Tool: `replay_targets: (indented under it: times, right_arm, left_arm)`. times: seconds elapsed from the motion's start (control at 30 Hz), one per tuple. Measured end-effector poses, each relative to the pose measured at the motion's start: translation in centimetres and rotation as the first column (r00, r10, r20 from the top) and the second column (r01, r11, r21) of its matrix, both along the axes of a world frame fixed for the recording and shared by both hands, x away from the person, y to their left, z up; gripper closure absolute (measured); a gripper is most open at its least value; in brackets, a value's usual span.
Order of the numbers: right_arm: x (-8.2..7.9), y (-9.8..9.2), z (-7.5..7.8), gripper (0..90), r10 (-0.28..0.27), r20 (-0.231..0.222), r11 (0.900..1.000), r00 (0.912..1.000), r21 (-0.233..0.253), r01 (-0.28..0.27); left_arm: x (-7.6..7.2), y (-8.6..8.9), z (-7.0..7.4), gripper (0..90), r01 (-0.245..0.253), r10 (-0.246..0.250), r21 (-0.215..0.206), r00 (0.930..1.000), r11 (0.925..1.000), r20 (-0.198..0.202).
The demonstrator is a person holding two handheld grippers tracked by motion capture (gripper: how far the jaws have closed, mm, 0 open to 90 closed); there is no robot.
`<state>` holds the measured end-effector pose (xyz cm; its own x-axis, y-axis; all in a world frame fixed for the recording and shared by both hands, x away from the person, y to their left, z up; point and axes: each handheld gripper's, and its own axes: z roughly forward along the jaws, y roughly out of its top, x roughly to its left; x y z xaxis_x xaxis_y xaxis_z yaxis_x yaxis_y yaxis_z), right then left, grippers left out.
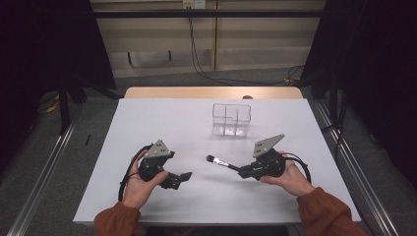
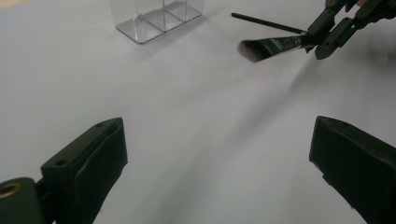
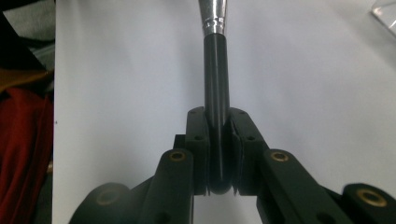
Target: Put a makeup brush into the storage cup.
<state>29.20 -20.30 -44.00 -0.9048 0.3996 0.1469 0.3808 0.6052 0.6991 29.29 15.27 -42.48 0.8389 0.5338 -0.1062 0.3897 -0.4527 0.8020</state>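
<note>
A makeup brush (image 1: 221, 162) with a black handle, silver ferrule and dark bristles is held low over the white table (image 1: 162, 123), bristles pointing left. My right gripper (image 1: 242, 172) is shut on its handle. The right gripper view has the handle (image 3: 216, 70) clamped between the jaws of the right gripper (image 3: 217, 114). My left gripper (image 1: 179, 179) rests at the front left, open with nothing between its jaws. In the left gripper view, the left gripper (image 2: 217, 154) faces the brush (image 2: 261, 46) farther off. A clear divided organizer (image 1: 231, 119) stands behind, nothing visible inside.
The organizer (image 2: 154, 18) sits right of the table's middle, toward the back. Metal rails run along both sides of the table, with cables on the floor beyond its far edge. A red and brown cloth (image 3: 23, 140) lies past the table's edge in the right gripper view.
</note>
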Motion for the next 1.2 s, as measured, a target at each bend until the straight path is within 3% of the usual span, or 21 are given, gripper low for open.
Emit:
replay_targets:
  times: [0.17, 0.43, 0.7, 0.83, 0.97, 1.2]
  right_arm:
    - [-0.3, 0.0, -0.3, 80.1, -0.019, 0.025, 0.997, 0.9995, 0.071, 0.017]
    - [-0.6, 0.2, -1.1, 80.1, -0.022, 0.046, 0.993, 0.9987, 0.115, 0.016]
    - [-0.9, 0.1, -1.3, 80.0, -0.046, 0.076, 0.977, 0.996, 0.212, 0.029]
    - [-1.0, 0.1, -1.5, 80.0, -0.065, 0.093, 0.975, 0.9935, 0.218, 0.044]
    - [-1.1, -0.1, -1.3, 80.0, -0.093, 0.13, 0.966, 0.9872, 0.254, 0.058]
    - [-1.2, -0.2, -1.2, 80.0, -0.101, 0.147, 0.955, 0.984, 0.293, 0.054]
  left_arm:
    - [-0.2, 0.1, -0.3, 4.0, -0.002, 0.002, -0.001, 1.0, 1.0, -0.003]
    - [-0.7, -0.1, -0.2, 4.0, -0.012, 0.012, -0.018, 0.9997, 0.9998, 0.021]
    - [-0.8, 0.0, -0.3, 4.0, -0.015, 0.015, -0.023, 0.9996, 0.9996, 0.024]
    - [-1.1, 0.0, 0.0, 4.0, -0.019, 0.02, -0.036, 0.999, 0.9992, 0.04]
    - [-1.1, -0.1, -0.1, 4.0, -0.016, 0.017, -0.039, 0.9989, 0.9991, 0.044]
    - [-1.3, -0.3, -0.1, 3.8, -0.01, 0.013, -0.048, 0.9979, 0.9988, 0.063]
